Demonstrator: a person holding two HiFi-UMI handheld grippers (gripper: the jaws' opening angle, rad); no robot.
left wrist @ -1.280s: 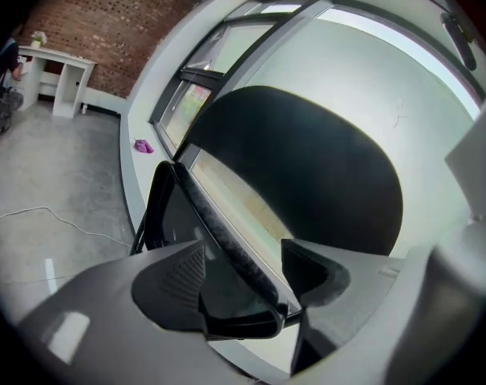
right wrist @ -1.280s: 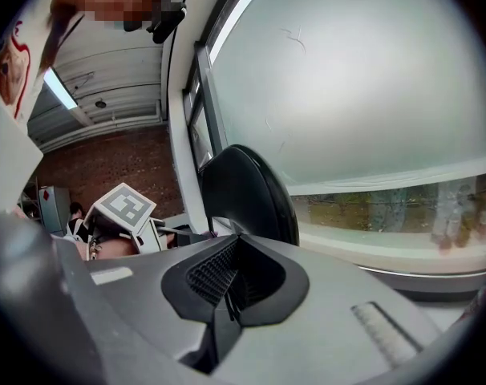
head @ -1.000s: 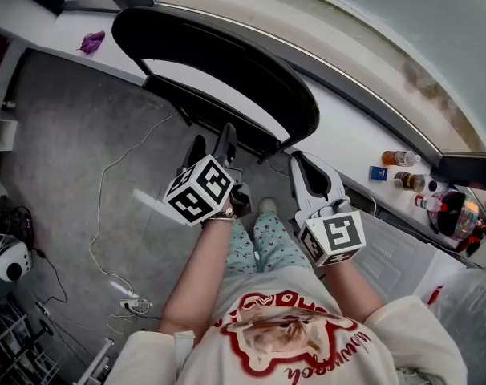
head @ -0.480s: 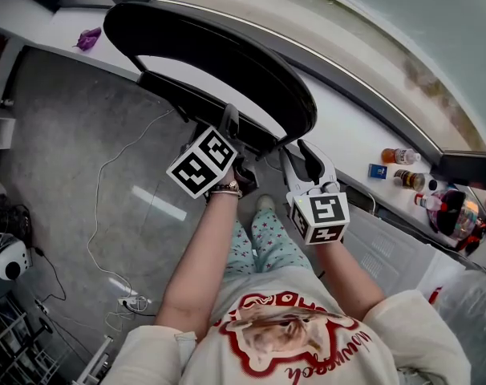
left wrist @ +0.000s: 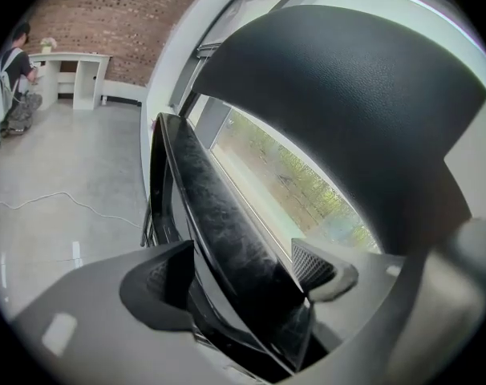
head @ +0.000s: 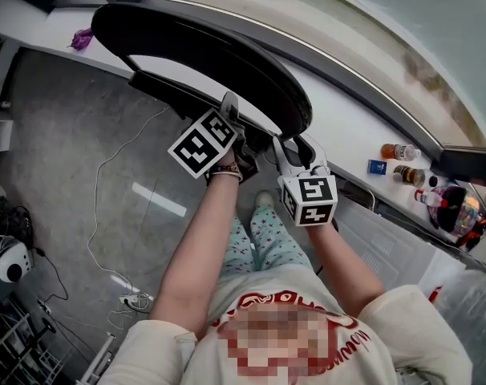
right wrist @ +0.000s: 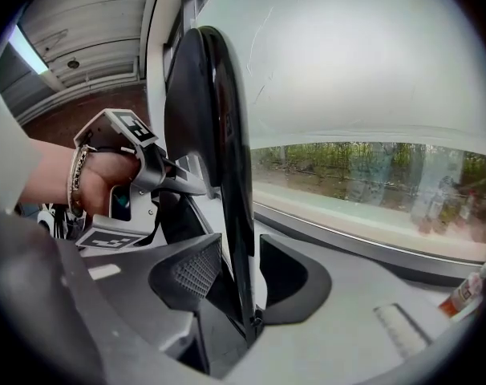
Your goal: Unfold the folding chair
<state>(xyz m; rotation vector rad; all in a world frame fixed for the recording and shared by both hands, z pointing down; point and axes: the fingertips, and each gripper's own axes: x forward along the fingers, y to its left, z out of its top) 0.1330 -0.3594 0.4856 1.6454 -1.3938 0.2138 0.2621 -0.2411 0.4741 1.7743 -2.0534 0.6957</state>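
Note:
The black folding chair [head: 211, 54] stands folded against the window ledge, its curved backrest uppermost. My left gripper [head: 232, 115] is at the edge of the folded seat. In the left gripper view the padded seat panel [left wrist: 227, 239] fills the gap between both pads [left wrist: 169, 283], so that gripper [left wrist: 243, 275] is shut on it. My right gripper [head: 289, 147] is at the chair's right end. Its jaws have just been opening. They stand open astride the thin black chair edge [right wrist: 227, 175], with a gap on each side. The left gripper [right wrist: 187, 187] shows beyond that edge.
A white cable [head: 107, 183] runs over the grey floor to a power strip [head: 135, 301]. Bottles [head: 399, 152] and a purple scrap [head: 80, 38] lie on the white ledge. The person's legs [head: 263, 239] are just behind the chair. Another person [left wrist: 18, 70] sits far off.
Both grippers have moved forward to the chair. The right jaws went from shut to open and now straddle the chair's edge. The left gripper has closed in on the seat panel.

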